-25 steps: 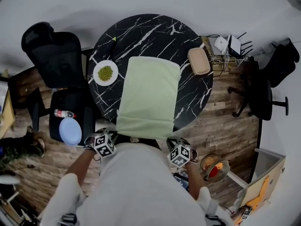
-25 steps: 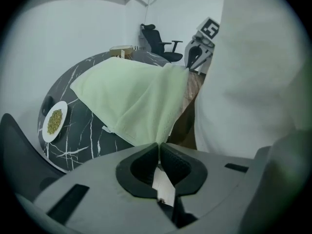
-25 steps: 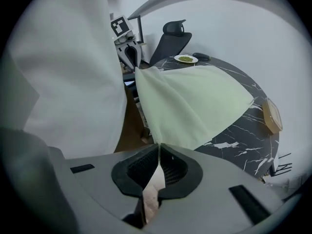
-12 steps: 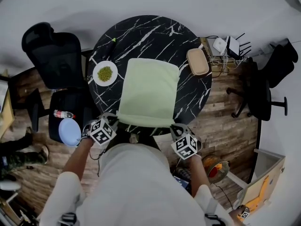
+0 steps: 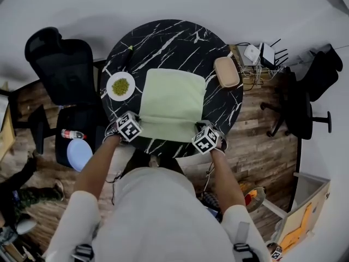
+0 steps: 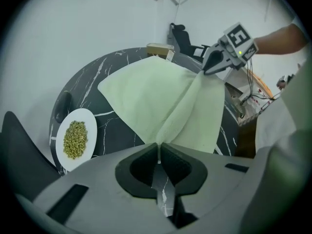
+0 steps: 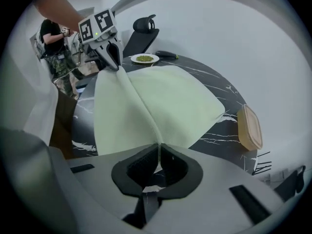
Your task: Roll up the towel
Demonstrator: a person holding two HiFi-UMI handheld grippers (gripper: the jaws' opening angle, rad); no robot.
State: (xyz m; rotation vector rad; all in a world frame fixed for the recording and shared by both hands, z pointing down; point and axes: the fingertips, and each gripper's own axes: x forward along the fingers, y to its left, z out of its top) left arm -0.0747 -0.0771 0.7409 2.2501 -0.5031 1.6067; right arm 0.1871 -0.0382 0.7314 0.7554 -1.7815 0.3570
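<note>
The fingers (image 6: 142, 168) of the left gripper (image 6: 159, 147) were clamped shut on one near corner of the pale green towel (image 5: 172, 94). The fingers (image 7: 142, 168) of the right gripper (image 7: 159, 147) were clamped on the other near corner. The round black marbled tabletop (image 5: 169, 40) lay below and beyond both pairs of fingers. The towel's near edge stretched between them, raised off the tabletop, and the rest lay spread flat beyond the fingers. A white plate of green beans (image 5: 121, 85) sat beyond the left fingers, on their outer side. A tan lidded box (image 5: 227, 71) sat beyond the right fingers, on their outer side.
</note>
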